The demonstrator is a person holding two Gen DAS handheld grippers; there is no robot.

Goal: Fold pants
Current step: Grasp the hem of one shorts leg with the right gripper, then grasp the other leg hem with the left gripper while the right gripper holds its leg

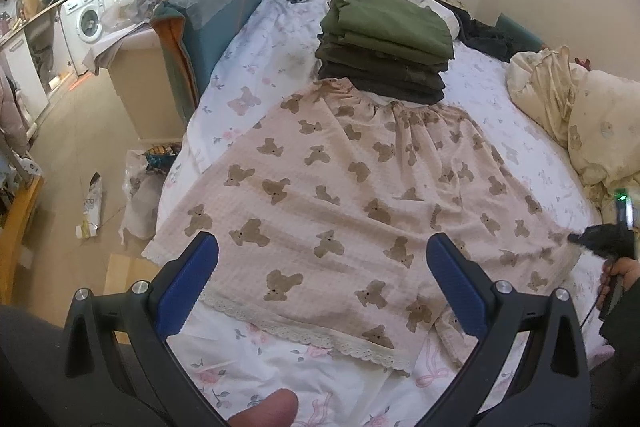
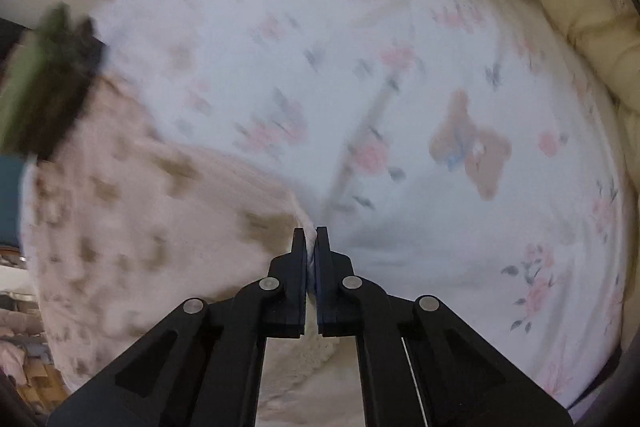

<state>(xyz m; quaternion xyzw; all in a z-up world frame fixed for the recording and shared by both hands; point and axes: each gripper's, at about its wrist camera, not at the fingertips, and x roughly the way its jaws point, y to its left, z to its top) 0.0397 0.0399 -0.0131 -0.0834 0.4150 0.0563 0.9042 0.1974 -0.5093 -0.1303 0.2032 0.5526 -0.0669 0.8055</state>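
Observation:
Pink pyjama pants with brown bear print lie spread flat on the bed, waistband at the far end, lace-trimmed hem near me. My left gripper is open and empty, hovering above the near hem. My right gripper is shut on the right edge of the pants, pinching the cloth between its pads; it also shows at the far right of the left wrist view. The right wrist view is blurred by motion.
A stack of folded green and dark clothes sits on the bed beyond the waistband. A cream duvet is bunched at the right. The white floral sheet covers the bed. The bed's left edge drops to the floor with bags.

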